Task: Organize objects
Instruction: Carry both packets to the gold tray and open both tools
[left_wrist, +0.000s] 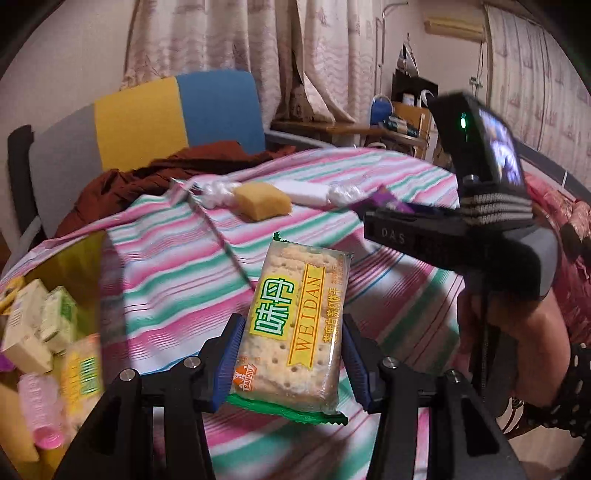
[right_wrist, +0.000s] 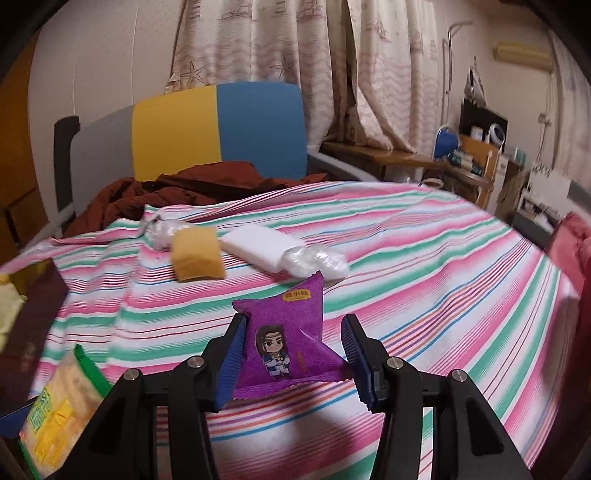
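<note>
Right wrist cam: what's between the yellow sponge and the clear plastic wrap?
A white foam block lies between the yellow sponge and the clear plastic wrap; left wrist view agrees.

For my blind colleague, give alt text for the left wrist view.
The left gripper holds a cracker packet above a striped cloth, with a box of snacks at left and the right gripper at right.

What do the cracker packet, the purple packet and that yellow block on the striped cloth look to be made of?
Cracker packet: thin clear plastic film, glossy; the crackers show through it.
Purple snack packet: opaque printed film, probably plastic, with zigzag-cut sealed ends.
Yellow block: probably sponge foam, matte with soft edges; too blurred for certainty.
</note>
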